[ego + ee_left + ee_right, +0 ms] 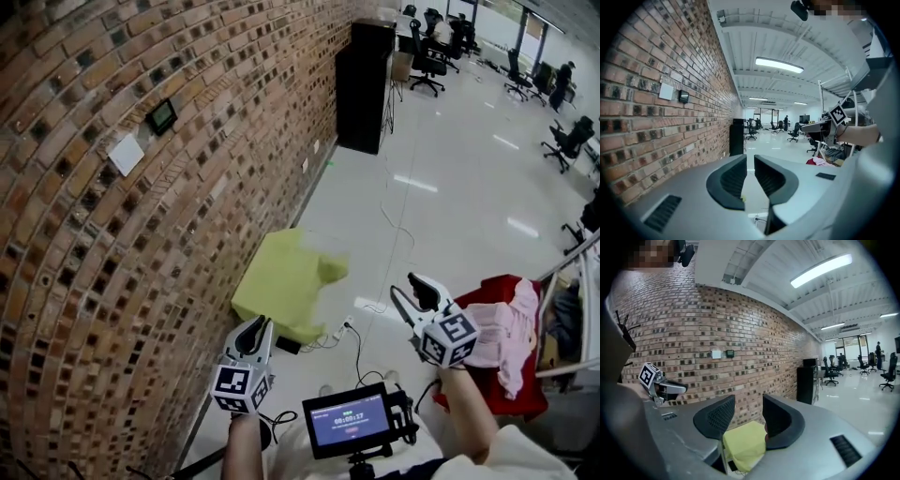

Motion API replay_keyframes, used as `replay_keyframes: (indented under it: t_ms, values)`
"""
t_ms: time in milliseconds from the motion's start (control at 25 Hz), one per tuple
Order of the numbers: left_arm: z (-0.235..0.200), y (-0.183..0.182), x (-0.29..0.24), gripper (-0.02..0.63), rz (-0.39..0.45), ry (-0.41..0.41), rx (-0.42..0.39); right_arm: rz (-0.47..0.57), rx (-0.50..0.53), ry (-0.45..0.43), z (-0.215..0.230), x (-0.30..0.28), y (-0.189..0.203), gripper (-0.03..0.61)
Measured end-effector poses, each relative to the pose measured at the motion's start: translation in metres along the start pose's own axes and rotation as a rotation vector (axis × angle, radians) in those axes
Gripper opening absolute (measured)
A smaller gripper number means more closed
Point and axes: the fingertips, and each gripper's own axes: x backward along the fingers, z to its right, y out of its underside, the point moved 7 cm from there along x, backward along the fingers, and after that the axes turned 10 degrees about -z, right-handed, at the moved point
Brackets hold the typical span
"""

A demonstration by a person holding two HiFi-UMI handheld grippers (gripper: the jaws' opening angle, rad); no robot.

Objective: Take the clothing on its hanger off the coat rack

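Past the small black monitor (350, 421), left gripper (257, 324) and right gripper (405, 284) both stand empty, jaws apart. Near the right gripper, red and pink clothing (506, 337) droops by a grey metal rack (562, 262) — no hanger shows, so taking it off seems yet to begin.

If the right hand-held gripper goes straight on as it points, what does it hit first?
Probably the brick wall, just above the yellow cloth; depth is unclear, so possibly the cloth itself.
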Motion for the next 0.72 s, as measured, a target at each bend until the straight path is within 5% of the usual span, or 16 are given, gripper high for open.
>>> replay_keyframes:
  t_ms: [440, 720]
  values:
    - [-0.048, 0.053, 0.044, 0.061, -0.037, -0.103, 0.147, -0.153, 0.022, -0.187, -0.065, -0.050, 0.015, 0.166]
    - [-0.032, 0.056, 0.043, 0.061, -0.053, -0.104, 0.166, -0.204, -0.008, -0.174, -0.052, -0.031, 0.035, 0.144]
